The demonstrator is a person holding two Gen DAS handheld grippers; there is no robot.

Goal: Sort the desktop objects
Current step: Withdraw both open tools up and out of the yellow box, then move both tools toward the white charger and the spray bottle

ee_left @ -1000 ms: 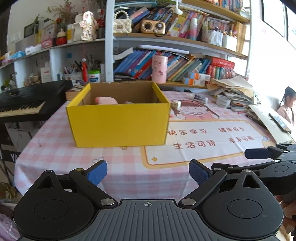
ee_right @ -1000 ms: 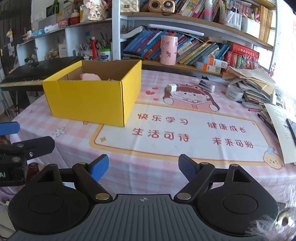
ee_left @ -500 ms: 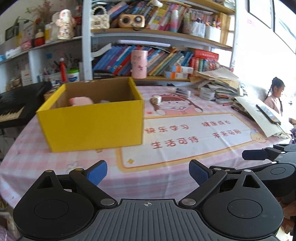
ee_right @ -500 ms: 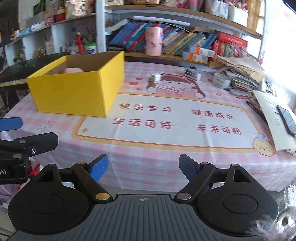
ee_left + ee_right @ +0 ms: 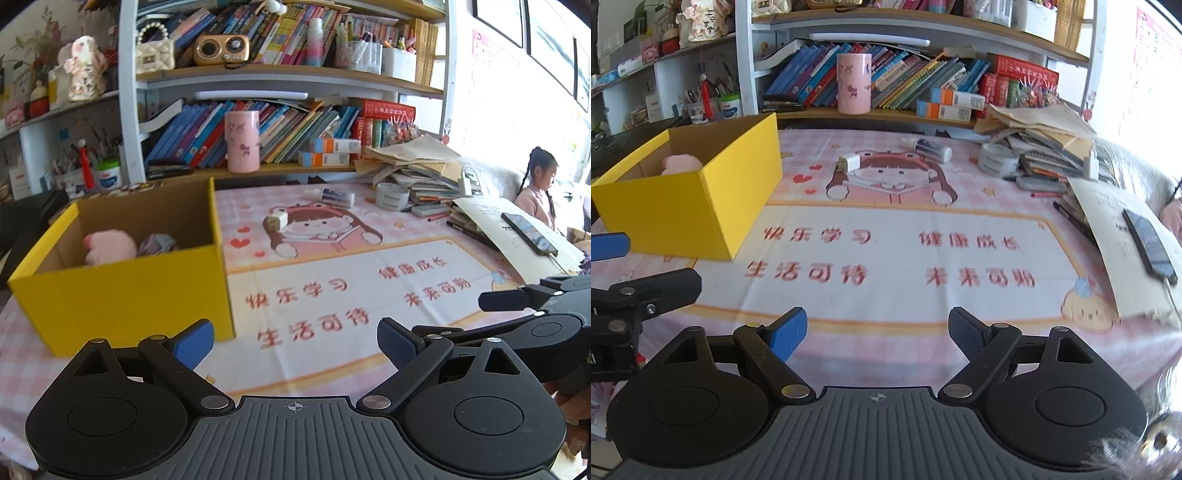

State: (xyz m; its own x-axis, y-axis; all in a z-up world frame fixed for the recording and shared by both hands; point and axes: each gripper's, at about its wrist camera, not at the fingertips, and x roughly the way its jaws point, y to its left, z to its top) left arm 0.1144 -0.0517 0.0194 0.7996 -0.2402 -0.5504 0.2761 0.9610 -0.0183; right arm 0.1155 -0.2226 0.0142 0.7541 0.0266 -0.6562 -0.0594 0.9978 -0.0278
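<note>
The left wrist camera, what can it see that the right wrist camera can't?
Only the left wrist view shows a person sitting at the far right, a gold radio on the upper shelf, and a purple thing next to the pink plush toy in the yellow box. Only the right wrist view shows the box's long side wall. Both show the white charger, tape roll, pink cup and phone, with the left gripper and right gripper open and empty.
</note>
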